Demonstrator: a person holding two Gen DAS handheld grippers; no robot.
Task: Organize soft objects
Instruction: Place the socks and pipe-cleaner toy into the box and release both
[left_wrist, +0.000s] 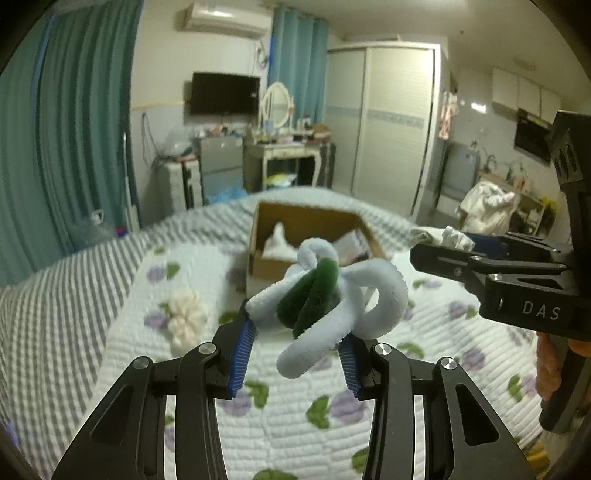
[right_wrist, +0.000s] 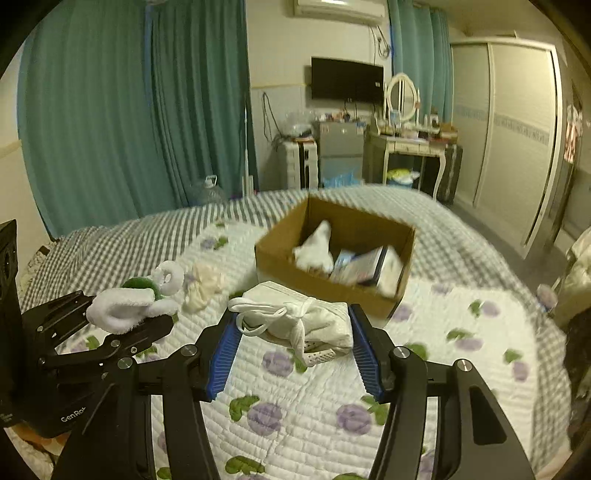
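My left gripper (left_wrist: 297, 334) is shut on a fuzzy white-and-green looped plush toy (left_wrist: 325, 295), held up above the bed. From the right wrist view the same toy (right_wrist: 125, 304) sticks out of the left gripper at the lower left. My right gripper (right_wrist: 293, 338) is shut on a white drawstring pouch (right_wrist: 295, 319) with something perforated inside, lifted off the quilt. In the left wrist view the right gripper (left_wrist: 448, 243) appears at the right edge with white cloth (left_wrist: 448, 236) between its fingers. An open cardboard box (left_wrist: 291, 218) (right_wrist: 354, 221) sits further along the bed, holding a white soft item and some packets.
A cream fabric piece (left_wrist: 184, 317) (right_wrist: 203, 286) lies on the floral quilt (right_wrist: 295, 424), left of the box. The grey checked bedspread (left_wrist: 66, 273) extends to the bed's far edge. Teal curtains, a dresser and a wardrobe stand beyond.
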